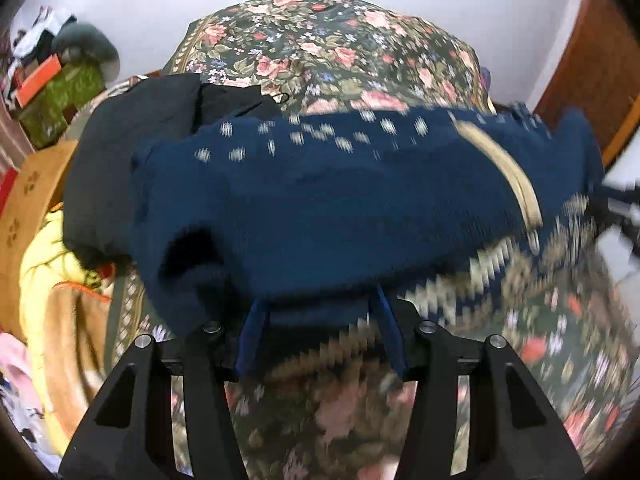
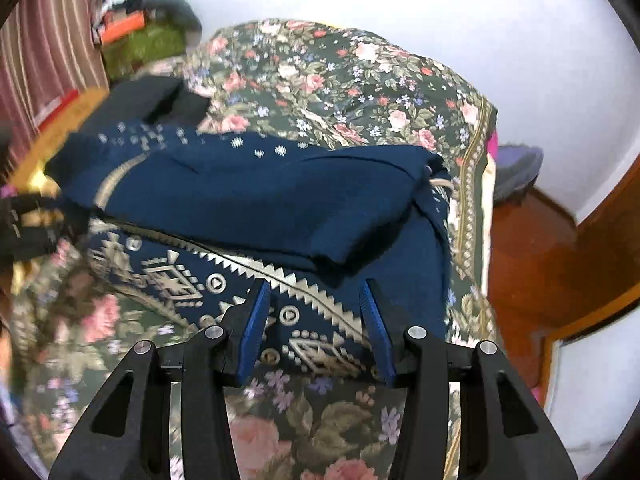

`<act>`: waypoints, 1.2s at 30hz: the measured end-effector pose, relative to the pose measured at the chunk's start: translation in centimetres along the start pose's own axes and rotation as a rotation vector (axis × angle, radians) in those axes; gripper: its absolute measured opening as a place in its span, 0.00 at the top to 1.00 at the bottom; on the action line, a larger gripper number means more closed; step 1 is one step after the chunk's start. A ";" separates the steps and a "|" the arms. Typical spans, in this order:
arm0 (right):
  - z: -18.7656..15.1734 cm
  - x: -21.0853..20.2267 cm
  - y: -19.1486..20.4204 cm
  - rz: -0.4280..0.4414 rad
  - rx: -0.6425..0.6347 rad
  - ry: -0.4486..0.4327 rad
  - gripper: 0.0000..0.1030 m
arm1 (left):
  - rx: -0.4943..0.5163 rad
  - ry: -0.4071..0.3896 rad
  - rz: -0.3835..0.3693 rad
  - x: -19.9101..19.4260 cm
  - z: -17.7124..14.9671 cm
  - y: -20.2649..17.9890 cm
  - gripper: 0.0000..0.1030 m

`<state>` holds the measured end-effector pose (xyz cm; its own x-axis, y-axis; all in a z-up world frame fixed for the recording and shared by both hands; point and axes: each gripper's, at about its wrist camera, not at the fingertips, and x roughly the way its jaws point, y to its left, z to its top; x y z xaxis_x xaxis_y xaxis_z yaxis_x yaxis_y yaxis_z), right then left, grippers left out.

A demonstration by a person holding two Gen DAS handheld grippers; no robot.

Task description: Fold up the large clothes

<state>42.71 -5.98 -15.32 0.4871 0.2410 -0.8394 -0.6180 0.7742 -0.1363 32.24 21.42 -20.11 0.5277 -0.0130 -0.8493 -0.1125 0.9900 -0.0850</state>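
Note:
A navy knitted sweater (image 1: 320, 204) with cream patterns lies partly folded on a floral bedspread (image 1: 320, 48); it also shows in the right wrist view (image 2: 280, 208). My left gripper (image 1: 320, 304) is open, its blue fingertips at the sweater's near edge, with cloth sagging between them. My right gripper (image 2: 316, 292) is open and empty, just above the sweater's patterned hem (image 2: 240, 280). The other gripper shows blurred at the left edge of the right wrist view (image 2: 28, 220). The left view is motion-blurred.
A dark garment (image 1: 132, 152) lies behind the sweater at the left. Yellow and brown bedding (image 1: 52, 280) and a green box (image 1: 60, 100) are at the left. A wooden floor (image 2: 532, 264) and a white wall (image 2: 480, 20) are at the right of the bed.

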 end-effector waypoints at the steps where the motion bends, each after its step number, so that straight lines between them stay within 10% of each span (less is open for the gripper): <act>1: 0.5 0.8 0.4 -0.031 -0.019 0.015 0.58 | -0.015 0.004 0.000 0.4 1.2 0.3 0.50; 10: 8.1 4.9 -3.5 -0.129 0.222 -0.042 0.58 | -0.077 -0.142 0.165 1.3 11.7 2.7 0.50; 13: 8.1 3.9 -4.8 -0.100 0.309 -0.115 0.58 | -0.173 -0.208 0.067 0.0 12.6 3.8 0.50; 21: 5.2 4.4 -2.6 0.055 0.211 -0.037 0.58 | -0.151 -0.132 -0.047 1.0 8.5 2.3 0.50; 26: 1.9 3.6 -1.3 0.025 0.145 -0.021 0.58 | -0.075 -0.061 0.030 1.8 3.8 1.1 0.50; 36: -0.5 -0.6 0.0 -0.034 0.078 -0.044 0.57 | -0.112 -0.161 0.139 -3.2 -2.5 3.2 0.50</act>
<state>42.13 -6.45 -15.12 0.5346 0.2384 -0.8108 -0.5519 0.8250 -0.1213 28.07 24.23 -18.97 0.6272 0.1540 -0.7635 -0.2814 0.9588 -0.0378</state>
